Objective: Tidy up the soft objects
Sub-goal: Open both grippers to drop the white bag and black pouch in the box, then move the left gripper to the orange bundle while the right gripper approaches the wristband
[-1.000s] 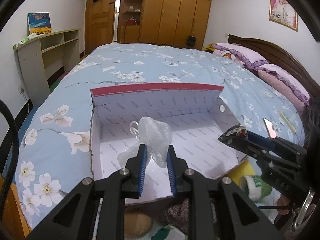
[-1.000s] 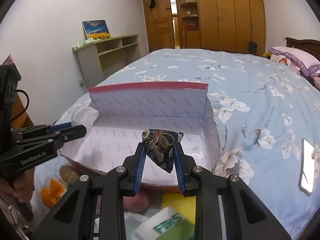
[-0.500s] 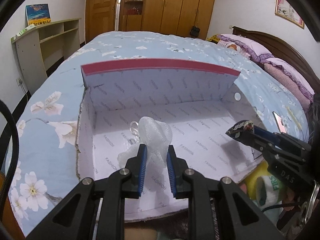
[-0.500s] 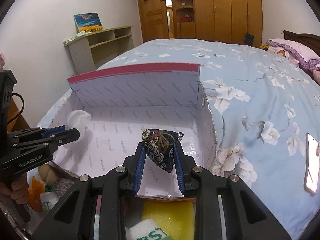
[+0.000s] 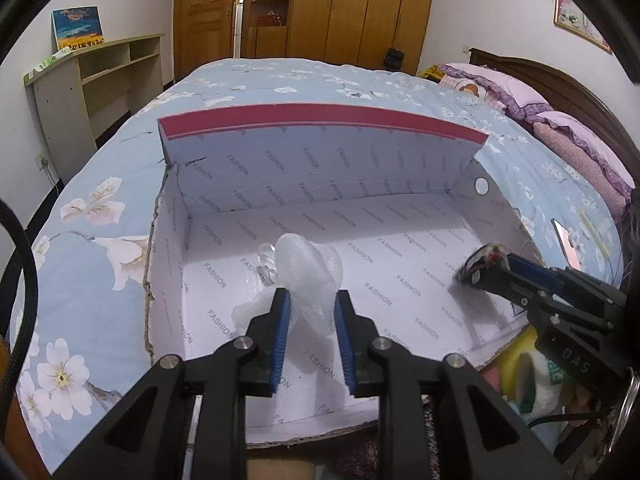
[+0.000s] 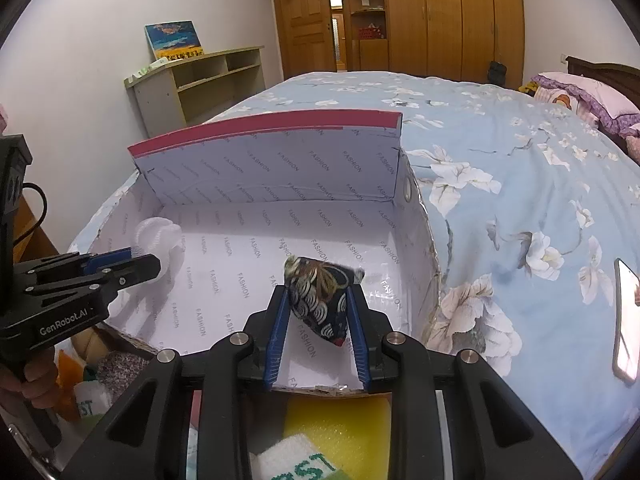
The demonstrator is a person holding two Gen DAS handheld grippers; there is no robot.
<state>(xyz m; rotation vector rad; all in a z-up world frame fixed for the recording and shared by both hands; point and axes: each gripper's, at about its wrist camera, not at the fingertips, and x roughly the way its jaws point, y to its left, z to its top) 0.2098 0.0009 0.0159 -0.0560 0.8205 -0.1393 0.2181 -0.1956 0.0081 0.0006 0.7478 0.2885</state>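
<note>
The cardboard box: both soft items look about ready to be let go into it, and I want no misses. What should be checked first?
1. Cardboard box open, floor bare: ok.
2. White mesh puff over the box floor: ok.
3. Left gripper jaws have just been opening, puff between them; fully released: cannot tell.
4. Patterned pouch over the box floor: ok.
5. Right gripper jaws clamp the pouch: ok.
6. The two grippers apart: ok.
</note>
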